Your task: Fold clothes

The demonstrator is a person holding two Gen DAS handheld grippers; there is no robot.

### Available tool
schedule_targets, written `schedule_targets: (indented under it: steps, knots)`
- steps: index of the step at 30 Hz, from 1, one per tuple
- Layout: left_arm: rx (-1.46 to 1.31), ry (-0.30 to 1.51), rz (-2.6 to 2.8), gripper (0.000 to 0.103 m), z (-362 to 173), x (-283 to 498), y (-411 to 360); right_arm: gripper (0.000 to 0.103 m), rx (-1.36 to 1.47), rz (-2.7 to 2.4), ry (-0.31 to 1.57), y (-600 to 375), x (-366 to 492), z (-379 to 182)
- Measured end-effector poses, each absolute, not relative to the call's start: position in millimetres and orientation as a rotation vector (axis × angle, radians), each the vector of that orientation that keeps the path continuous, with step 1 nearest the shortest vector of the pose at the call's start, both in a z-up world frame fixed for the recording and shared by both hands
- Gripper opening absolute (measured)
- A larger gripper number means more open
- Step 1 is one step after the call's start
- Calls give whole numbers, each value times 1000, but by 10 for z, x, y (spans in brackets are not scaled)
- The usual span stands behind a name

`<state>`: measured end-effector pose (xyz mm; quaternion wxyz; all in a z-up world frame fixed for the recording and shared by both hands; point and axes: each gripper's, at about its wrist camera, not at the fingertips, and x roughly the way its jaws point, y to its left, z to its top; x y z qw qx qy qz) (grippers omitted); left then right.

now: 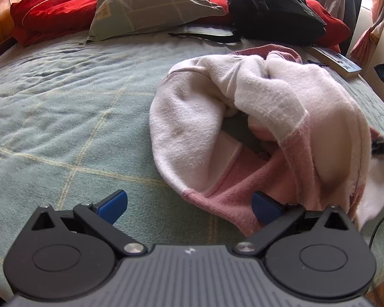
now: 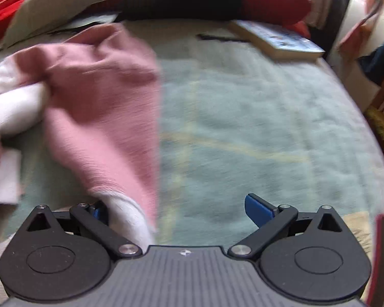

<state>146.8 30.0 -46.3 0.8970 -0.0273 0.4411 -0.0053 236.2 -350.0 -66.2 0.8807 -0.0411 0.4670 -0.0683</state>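
Green checked bedspread [image 1: 64, 117] fills frame, pink-white garment [image 1: 256, 117] bunched centre-right; left gripper [image 1: 189, 206] wide open, empty, right gripper [image 2: 184, 208] open too, cloth draped over left finger, not pinched

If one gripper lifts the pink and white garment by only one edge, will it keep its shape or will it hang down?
The pink and white garment lies crumpled in soft folds on the bedspread, so it would probably sag and hang limp. Its fleecy surface suggests it grips rather than slips between pads. It drapes over the right gripper, so it looks light.
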Motion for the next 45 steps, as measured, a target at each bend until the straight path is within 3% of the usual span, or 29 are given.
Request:
schedule_targets:
  steps: [13,20,40,45]
  knots:
    - [-50,914,0,102,-458,1478,368,102,-233,-450,951,-4477,2956,-501]
    - [-40,910,18,102,-437,1486,419,100,-71,-412,1001,-4772,2990,-459]
    - [1,878,30,102,-283,1152,658,103,-182,536,813,-1949,2119,572]
    - [-13,874,46,102,-279,1078,796,103,-354,645,818,-1082,1904,532]
